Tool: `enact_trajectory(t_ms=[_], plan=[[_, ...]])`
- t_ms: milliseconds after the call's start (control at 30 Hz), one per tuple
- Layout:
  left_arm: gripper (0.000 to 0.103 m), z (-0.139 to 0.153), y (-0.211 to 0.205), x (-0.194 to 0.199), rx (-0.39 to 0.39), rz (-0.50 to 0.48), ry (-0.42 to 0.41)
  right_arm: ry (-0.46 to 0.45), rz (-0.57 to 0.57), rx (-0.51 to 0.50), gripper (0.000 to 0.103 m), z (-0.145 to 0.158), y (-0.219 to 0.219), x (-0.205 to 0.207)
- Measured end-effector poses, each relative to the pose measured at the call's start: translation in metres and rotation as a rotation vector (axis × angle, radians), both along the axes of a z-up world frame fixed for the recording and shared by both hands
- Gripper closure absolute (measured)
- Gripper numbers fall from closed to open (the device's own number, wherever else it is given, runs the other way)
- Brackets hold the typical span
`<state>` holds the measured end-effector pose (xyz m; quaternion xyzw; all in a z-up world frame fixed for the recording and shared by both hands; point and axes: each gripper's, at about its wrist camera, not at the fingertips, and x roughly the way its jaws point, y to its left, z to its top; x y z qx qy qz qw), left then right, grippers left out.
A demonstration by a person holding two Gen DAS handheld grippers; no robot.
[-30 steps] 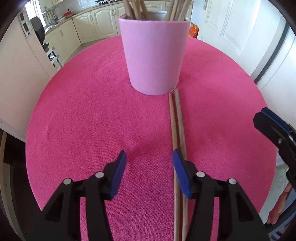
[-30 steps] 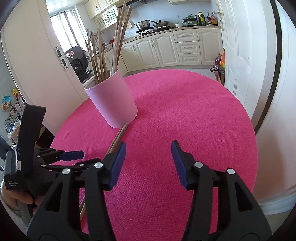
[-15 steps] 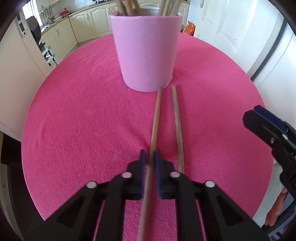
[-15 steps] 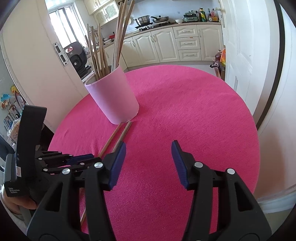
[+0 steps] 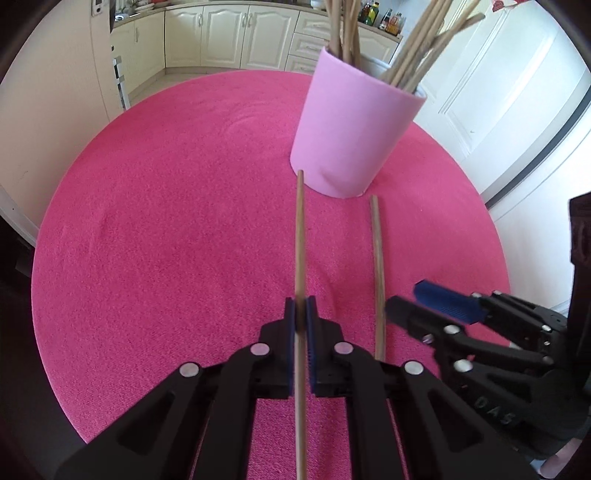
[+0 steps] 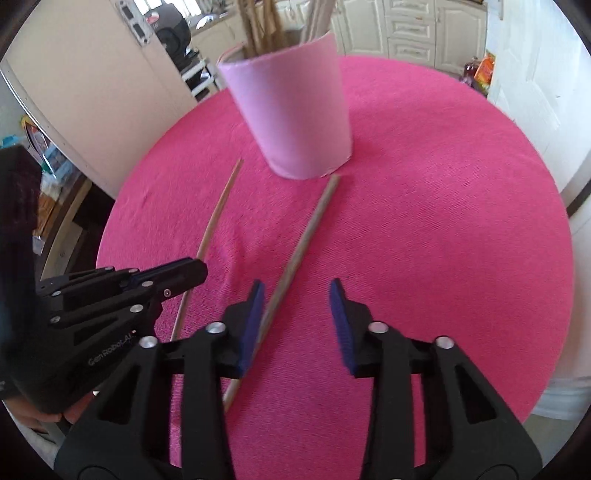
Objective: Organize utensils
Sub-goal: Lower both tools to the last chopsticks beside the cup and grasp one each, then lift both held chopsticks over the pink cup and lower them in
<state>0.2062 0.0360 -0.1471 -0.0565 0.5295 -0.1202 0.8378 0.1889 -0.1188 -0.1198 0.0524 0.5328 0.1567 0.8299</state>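
A pink cup [image 5: 351, 129] holding several wooden sticks stands on the round pink table [image 5: 166, 221]. My left gripper [image 5: 301, 314] is shut on one wooden stick [image 5: 300, 236] and holds it lifted, tip pointing toward the cup. It also shows in the right wrist view [image 6: 218, 214]. A second stick [image 6: 306, 232] lies on the table, one end by the cup's base. My right gripper [image 6: 297, 325] is open over the near part of this stick, which runs beside its left finger. The cup shows in the right wrist view [image 6: 291, 110] too.
Cream kitchen cabinets [image 5: 221, 33] stand beyond the table. A white door [image 5: 498, 92] is at the right. The table edge drops off at left and right.
My left gripper has closed on one stick and lifted it away from the other. My right gripper has moved left and forward over the stick that lies on the table.
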Motion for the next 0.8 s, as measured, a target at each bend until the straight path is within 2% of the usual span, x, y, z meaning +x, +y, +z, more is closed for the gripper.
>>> enact_trajectory(t_ms=[167,233,267,400,500,700,800], plan=[[0.097,0.001,0.014,-0.006,-0.028,0.009,-0.003,0.029,0.01,-0.083,0.074,-0.007,0.019,0.007],[0.097,0.002,0.017,-0.007,-0.038,0.013,-0.005,0.022,0.012,-0.125,0.087,-0.008,0.022,0.008],[0.097,0.003,0.019,-0.008,-0.044,0.016,-0.008,0.02,0.015,-0.129,0.089,-0.008,0.023,0.007],[0.097,0.009,0.023,-0.009,-0.067,0.018,-0.028,0.025,-0.002,-0.068,0.094,-0.01,0.006,0.005],[0.097,0.015,0.02,-0.012,-0.077,0.009,-0.058,-0.004,-0.024,-0.027,0.097,-0.007,-0.012,-0.003],[0.097,0.036,0.013,-0.023,-0.098,-0.021,-0.157,-0.099,-0.069,0.095,0.097,0.009,-0.044,-0.021],[0.097,0.048,0.007,-0.027,-0.122,-0.035,-0.222,-0.177,-0.092,0.185,0.097,0.025,-0.065,-0.031]])
